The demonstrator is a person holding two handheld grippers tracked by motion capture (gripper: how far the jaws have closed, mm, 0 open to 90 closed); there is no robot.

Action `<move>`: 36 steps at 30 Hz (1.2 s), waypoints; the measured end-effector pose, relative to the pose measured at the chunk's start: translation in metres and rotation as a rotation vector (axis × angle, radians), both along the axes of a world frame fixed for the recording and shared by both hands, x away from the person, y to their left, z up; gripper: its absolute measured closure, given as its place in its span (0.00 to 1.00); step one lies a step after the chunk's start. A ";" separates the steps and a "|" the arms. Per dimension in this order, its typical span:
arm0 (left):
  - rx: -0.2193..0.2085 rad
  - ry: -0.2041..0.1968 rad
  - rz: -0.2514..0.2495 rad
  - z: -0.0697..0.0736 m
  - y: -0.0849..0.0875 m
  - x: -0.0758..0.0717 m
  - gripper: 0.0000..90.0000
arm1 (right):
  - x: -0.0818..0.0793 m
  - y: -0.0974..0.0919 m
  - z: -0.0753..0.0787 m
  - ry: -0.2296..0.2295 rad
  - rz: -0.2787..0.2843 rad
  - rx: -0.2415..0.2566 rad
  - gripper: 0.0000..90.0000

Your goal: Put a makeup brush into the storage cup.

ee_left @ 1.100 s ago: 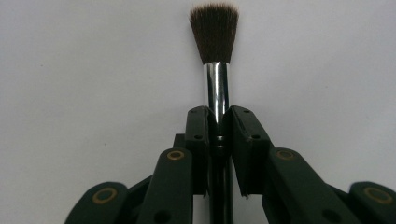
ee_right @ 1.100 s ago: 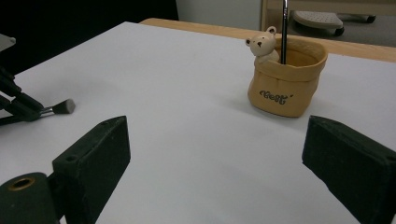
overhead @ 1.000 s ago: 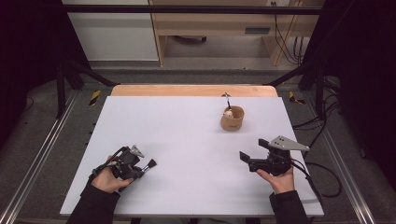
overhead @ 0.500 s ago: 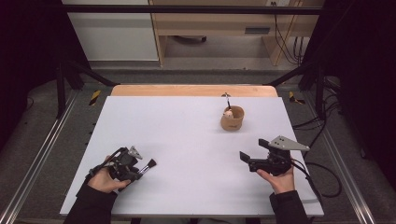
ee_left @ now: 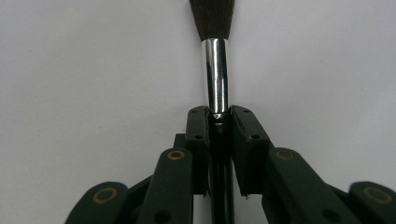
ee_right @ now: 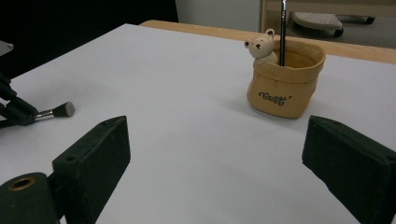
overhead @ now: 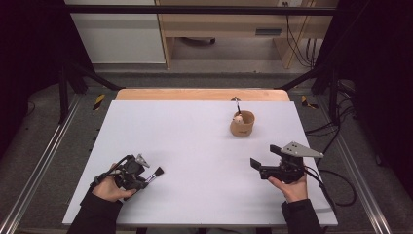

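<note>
My left gripper (overhead: 145, 177) rests on the white table (overhead: 195, 141) at the front left, shut on a makeup brush (overhead: 157, 172). In the left gripper view its jaws (ee_left: 218, 114) pinch the black handle just below the chrome ferrule (ee_left: 217, 70); they have just been closing on it. The dark bristles point away toward the table's middle. My right gripper (overhead: 265, 157) hovers at the front right, open with nothing between its pads (ee_right: 217, 140). It faces a tan bag-shaped cup (ee_right: 285, 79) with a small bear figure (ee_right: 261, 45) on its rim.
The cup (overhead: 242, 126) stands right of centre toward the far edge, with a thin dark stick (ee_right: 282, 28) upright in it. A wooden strip (overhead: 202, 94) borders the table's far side. A cable (overhead: 331, 180) trails off the right edge. The brush tip (ee_right: 60, 110) lies far left.
</note>
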State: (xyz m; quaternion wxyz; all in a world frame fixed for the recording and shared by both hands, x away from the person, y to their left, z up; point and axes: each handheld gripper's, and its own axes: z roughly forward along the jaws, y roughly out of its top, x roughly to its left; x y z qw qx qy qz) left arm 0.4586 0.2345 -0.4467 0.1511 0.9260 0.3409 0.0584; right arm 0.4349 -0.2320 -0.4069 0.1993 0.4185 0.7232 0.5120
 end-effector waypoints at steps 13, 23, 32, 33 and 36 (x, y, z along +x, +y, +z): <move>0.018 -0.015 -0.012 0.000 -0.003 -0.002 0.87 | 0.000 0.000 0.000 -0.002 -0.002 0.001 0.09; -0.010 -0.046 -0.003 0.004 -0.001 -0.003 0.87 | 0.000 0.000 0.000 0.001 -0.002 0.001 0.09; -0.063 -0.094 0.010 0.015 0.002 -0.007 0.87 | 0.000 0.000 0.001 -0.001 -0.001 0.004 0.09; -0.068 -0.098 0.015 0.016 0.002 -0.007 0.87 | 0.000 0.000 0.001 -0.002 -0.001 0.003 0.09; -0.083 -0.119 0.025 0.018 0.002 -0.008 0.87 | 0.000 0.000 0.001 -0.002 -0.002 0.004 0.09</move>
